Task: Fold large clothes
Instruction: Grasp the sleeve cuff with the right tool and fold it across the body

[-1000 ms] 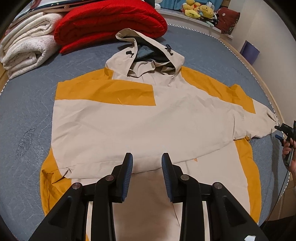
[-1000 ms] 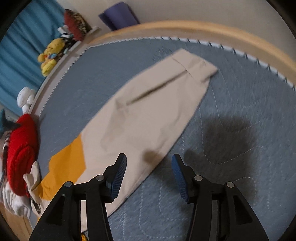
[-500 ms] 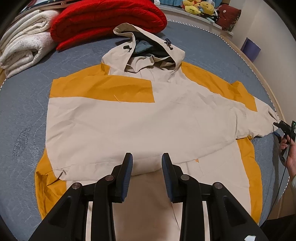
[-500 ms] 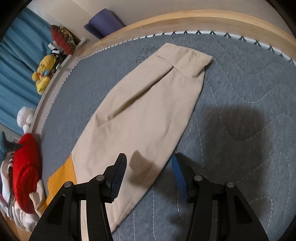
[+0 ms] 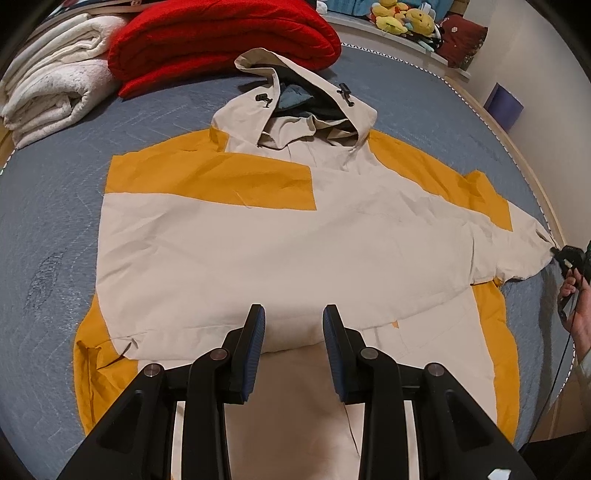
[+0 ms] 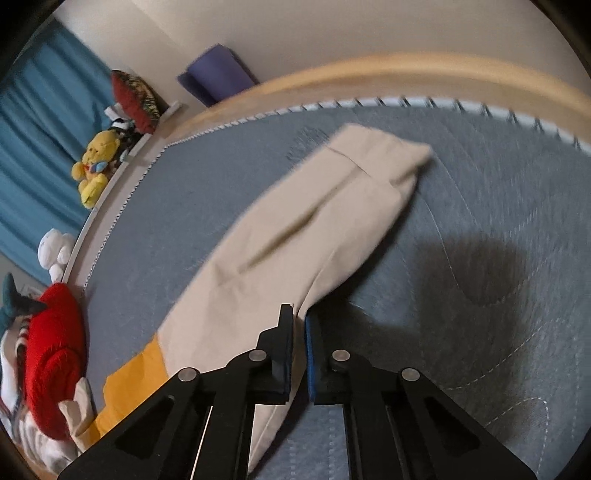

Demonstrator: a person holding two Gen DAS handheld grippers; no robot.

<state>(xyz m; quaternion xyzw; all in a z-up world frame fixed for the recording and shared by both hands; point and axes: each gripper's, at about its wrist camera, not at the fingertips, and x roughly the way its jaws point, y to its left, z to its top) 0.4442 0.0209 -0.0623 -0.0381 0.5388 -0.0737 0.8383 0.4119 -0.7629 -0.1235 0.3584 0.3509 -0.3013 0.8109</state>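
A beige and orange hooded jacket [image 5: 258,236] lies flat on the blue-grey bed cover [image 5: 48,206], its left sleeve folded across the body. My left gripper [image 5: 293,325] is open and empty, hovering over the jacket's lower middle. The right sleeve [image 6: 295,236] stretches out toward the bed's edge. My right gripper [image 6: 299,321] is shut on the sleeve's lower edge; it also shows at the sleeve's cuff in the left wrist view [image 5: 565,254].
A folded red blanket [image 5: 221,37] and white blankets [image 5: 51,81] lie beyond the hood. Plush toys [image 5: 402,18] sit on a ledge at the back. The wooden bed rim [image 6: 406,70] runs close behind the sleeve's cuff.
My right gripper has closed on the edge of the right sleeve. My left gripper stays open and has shifted only slightly over the jacket.
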